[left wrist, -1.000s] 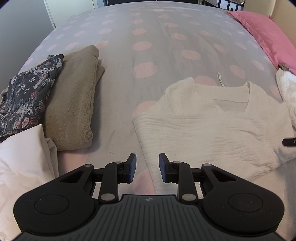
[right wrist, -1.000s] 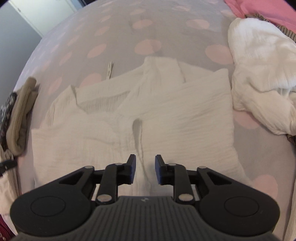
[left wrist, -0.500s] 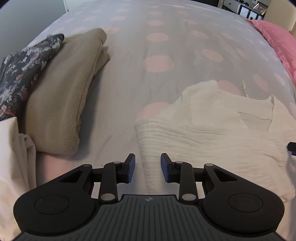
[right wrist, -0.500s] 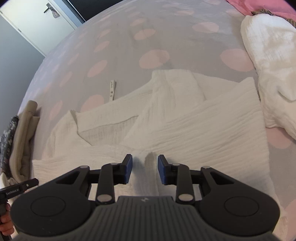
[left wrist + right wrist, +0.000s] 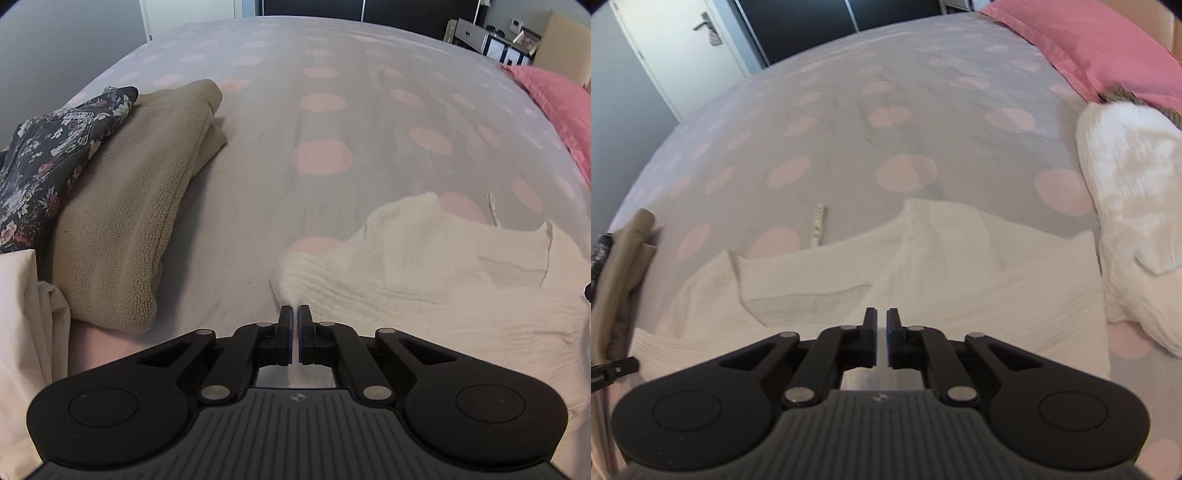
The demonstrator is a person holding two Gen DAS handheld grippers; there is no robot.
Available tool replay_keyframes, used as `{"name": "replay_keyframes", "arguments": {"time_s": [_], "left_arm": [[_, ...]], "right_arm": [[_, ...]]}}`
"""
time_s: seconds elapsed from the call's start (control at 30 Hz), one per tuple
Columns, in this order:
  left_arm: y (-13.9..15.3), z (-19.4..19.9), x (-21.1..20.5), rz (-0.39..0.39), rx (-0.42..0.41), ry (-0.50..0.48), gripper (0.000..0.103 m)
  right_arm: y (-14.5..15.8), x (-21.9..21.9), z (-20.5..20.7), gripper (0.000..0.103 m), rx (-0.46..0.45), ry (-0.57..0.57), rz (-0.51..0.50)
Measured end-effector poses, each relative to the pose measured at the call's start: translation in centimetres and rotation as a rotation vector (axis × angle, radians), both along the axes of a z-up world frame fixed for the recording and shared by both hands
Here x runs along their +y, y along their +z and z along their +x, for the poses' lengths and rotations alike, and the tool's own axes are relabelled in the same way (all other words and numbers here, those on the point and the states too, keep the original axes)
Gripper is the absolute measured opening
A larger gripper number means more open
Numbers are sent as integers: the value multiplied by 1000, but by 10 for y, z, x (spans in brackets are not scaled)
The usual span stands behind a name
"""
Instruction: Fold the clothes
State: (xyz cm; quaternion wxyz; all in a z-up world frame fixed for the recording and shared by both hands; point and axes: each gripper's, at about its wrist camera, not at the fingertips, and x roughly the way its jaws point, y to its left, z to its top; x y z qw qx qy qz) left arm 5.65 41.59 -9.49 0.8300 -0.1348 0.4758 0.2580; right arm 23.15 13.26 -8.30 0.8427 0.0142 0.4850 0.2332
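Note:
A cream crinkle-weave top [image 5: 424,280] lies flat on the spotted bedcover [image 5: 295,110], neckline away from me. My left gripper [image 5: 295,314] is shut on its near left corner, and the cloth puckers into the fingertips. In the right wrist view the same top [image 5: 942,258] spreads ahead, one sleeve folded in. My right gripper [image 5: 881,319] hangs over the near hem; its jaws are closing, a narrow gap is left, and the fabric under it lies flat, not pinched.
A folded beige fleece [image 5: 140,206], a dark floral garment [image 5: 48,155] and white cloth [image 5: 22,314] lie at the left. At the right are a crumpled white heap [image 5: 1134,206] and a pink pillow [image 5: 1089,48]. A small label strip [image 5: 818,223] lies beyond the top.
Both grippers sank toward the near edge of the top. The left jaws went from open to shut on the corner. The right jaws narrowed.

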Motion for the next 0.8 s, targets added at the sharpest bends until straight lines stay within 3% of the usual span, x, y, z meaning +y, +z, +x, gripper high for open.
{"name": "replay_keyframes", "arguments": {"time_s": [0.07,0.17,0.27,0.43,0.53,0.8], "left_arm": [[2,-2,1,17,1,10,5],[11,-10,5,20,-30,23,12],[19,-18,6,-17,-47,25,12],[30,-35,-10,16,-42,-40,12],[34,-50,-18,18,-15,-80,12],[21,-98,-35,-81,118,-126,12]], "right_arm": [[-1,-5,2,24,22,-15,-1],[4,-16,0,24,46,-12,33],[10,-22,-9,24,65,35,51],[22,-28,-34,28,7,128,-17],[27,-41,-45,30,-11,150,-64],[23,-99,-65,36,20,128,-178]]}}
